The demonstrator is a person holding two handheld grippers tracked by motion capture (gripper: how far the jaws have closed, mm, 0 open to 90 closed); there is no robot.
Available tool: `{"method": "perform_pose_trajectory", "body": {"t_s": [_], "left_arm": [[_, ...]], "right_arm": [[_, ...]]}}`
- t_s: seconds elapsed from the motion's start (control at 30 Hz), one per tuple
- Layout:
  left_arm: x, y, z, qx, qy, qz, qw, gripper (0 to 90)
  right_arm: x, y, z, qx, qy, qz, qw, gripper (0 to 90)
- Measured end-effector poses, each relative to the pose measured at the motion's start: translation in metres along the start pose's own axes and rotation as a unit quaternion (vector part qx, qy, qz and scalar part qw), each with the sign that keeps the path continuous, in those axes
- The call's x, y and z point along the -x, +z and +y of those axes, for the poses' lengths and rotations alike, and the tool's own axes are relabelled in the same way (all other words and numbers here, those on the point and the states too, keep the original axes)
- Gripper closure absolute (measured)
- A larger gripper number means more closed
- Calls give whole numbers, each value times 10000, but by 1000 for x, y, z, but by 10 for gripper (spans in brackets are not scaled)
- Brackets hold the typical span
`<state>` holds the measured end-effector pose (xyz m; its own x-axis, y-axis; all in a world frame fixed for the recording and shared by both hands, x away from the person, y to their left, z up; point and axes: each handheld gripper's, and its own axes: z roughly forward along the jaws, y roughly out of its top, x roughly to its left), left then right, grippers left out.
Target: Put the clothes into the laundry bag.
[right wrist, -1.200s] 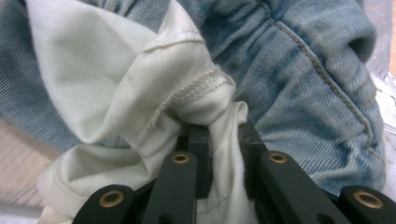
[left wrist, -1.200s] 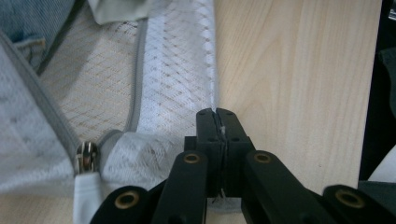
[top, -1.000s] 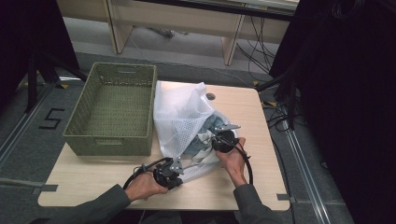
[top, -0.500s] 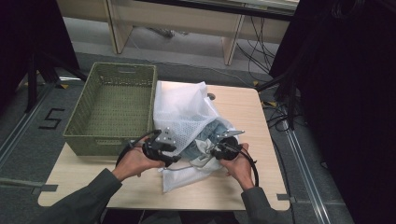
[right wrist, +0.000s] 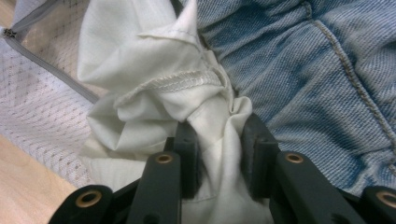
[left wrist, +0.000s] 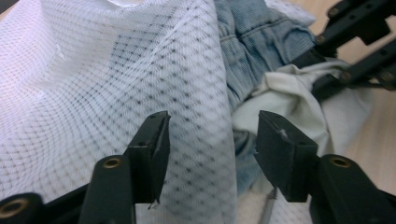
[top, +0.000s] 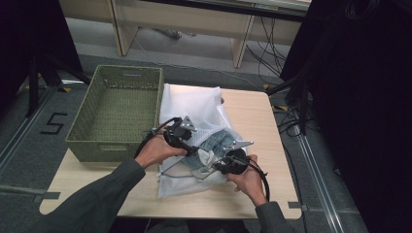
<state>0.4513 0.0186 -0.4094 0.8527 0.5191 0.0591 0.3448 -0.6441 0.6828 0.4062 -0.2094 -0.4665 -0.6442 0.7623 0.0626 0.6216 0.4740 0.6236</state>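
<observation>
Wooden table (top: 272, 126), green wicker basket (top: 116, 111) at the left, white mesh laundry bag (top: 194, 104) sprawled right beside it, touching the basket's side. Blue jeans (top: 218, 143) and a bunched white cloth (top: 201, 170) poking out of the bag's near end, zipper lying loose next to them.

Left gripper (left wrist: 210, 140): jaws apart, just been opening, nothing pinched, only a fold of mesh hanging between them. Hovering over the bag's middle in the high view (top: 187, 145).

Right gripper (right wrist: 217, 140): clamped on a twist of that white cloth, denim right alongside. Jaws easing wider lately but pads pressing the fabric on both sides. Sitting at the bag's near right edge (top: 214, 167).
</observation>
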Motion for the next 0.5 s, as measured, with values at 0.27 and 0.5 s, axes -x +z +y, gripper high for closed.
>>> {"method": "perform_pose_trajectory", "body": {"t_s": [0.27,0.5], "left_arm": [[-1,26,18,-2,141,325,9994,573],[-7,20,23,115,226,341,9991,839]], "right_arm": [[-4,2,0,34,213,90,9997,653],[-7,-5,4,106,160,124,9997,546]]}}
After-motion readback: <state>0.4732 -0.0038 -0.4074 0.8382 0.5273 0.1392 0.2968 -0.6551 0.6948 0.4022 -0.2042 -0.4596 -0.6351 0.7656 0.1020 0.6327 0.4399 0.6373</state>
